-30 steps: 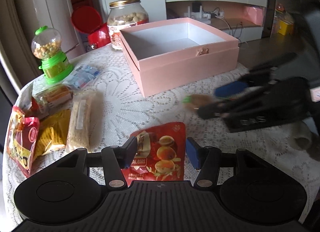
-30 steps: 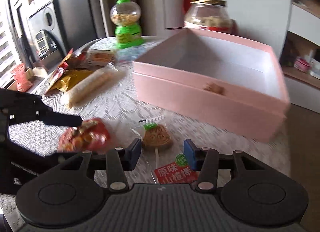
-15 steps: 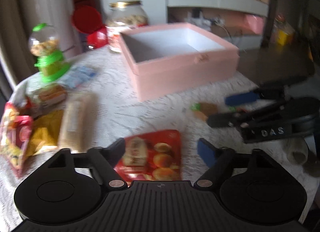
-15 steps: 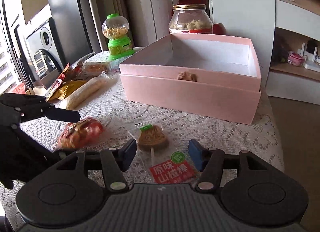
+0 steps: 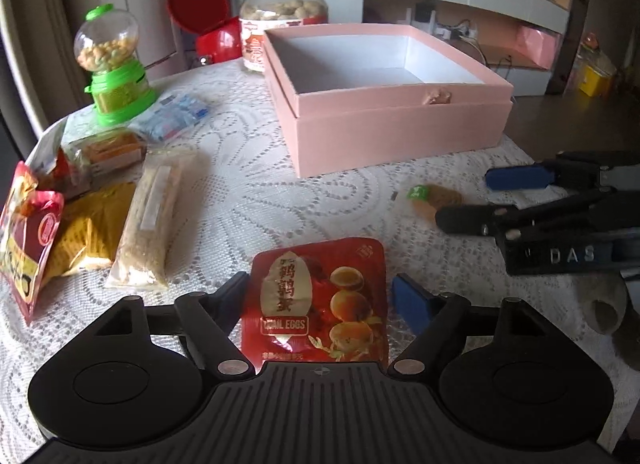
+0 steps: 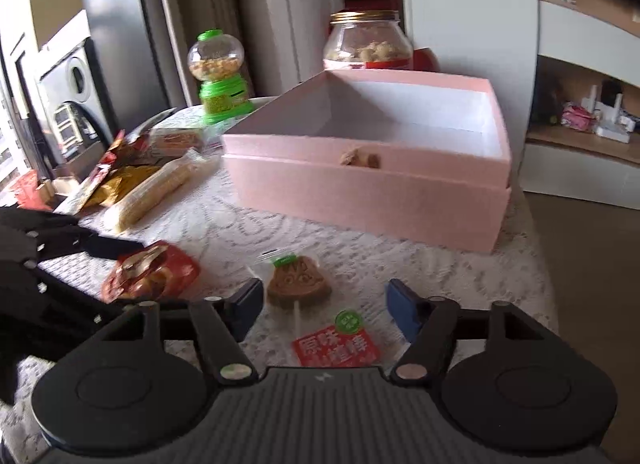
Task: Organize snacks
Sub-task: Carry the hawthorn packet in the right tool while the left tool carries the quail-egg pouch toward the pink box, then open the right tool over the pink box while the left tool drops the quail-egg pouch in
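Both grippers' jaws had just been opening since the earlier frames, and neither hand shifted much.

Left wrist view: left gripper (image 5: 320, 292) stood with jaws wide apart around the red quail-egg pouch (image 5: 320, 300), which lay flat on the lace tablecloth (image 5: 256, 192) in front of the pink box (image 5: 396, 124); pads not pressing it. Box looked empty.

Right wrist view: right gripper (image 6: 324, 310) had jaws apart, straddling the wrapped lollipop (image 6: 300, 282), also short of the box and untouched.

Judged step: pre-grasp on both snacks. Next move would call for lowering, closing on each, then carrying into the box.
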